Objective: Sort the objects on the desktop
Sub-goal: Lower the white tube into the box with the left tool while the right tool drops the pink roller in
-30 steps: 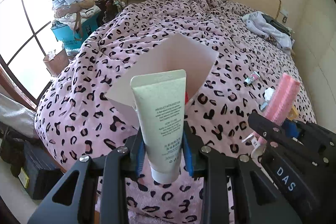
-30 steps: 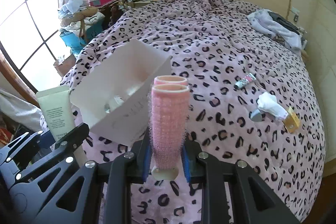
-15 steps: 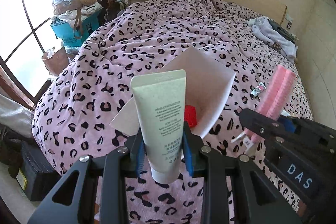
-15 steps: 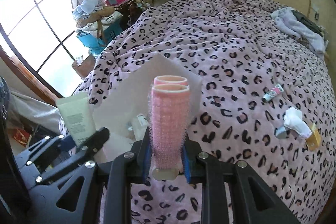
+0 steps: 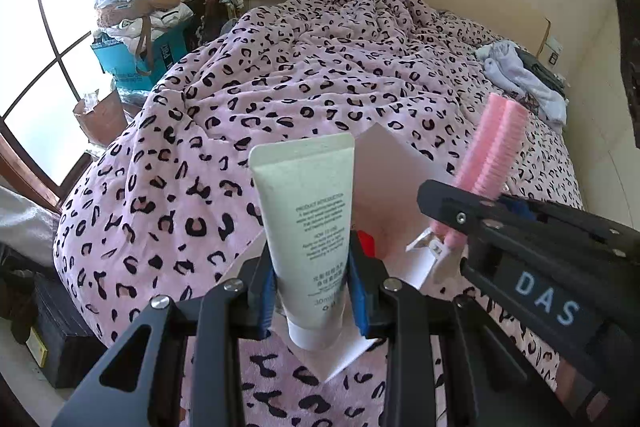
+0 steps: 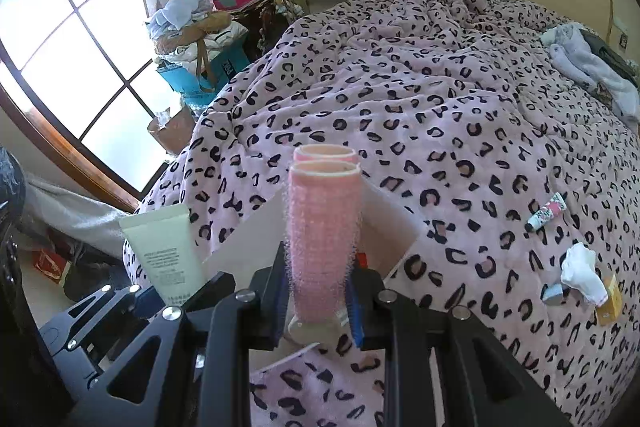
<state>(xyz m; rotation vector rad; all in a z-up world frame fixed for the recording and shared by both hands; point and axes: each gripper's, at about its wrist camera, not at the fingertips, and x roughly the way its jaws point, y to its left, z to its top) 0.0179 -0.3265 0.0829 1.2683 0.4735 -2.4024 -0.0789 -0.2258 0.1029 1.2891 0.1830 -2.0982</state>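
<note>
Both loads have been carried closer over the white box (image 5: 404, 167). The cream tube (image 5: 308, 223) is clamped in the left gripper (image 5: 312, 283), the pink rollers (image 6: 322, 227) in the right gripper (image 6: 320, 291), directly above the box; release seems due next.

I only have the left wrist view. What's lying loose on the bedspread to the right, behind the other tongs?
Observer: A small floral tube lies on the bedspread.
Operator: Anything else near it?
Observer: A crumpled white piece, touching a small yellow item.
Operator: Are the right tongs closed on the rollers?
Observer: Yes, the right tongs are shut on the two pink rollers, whose hollow ends face that camera.
</note>
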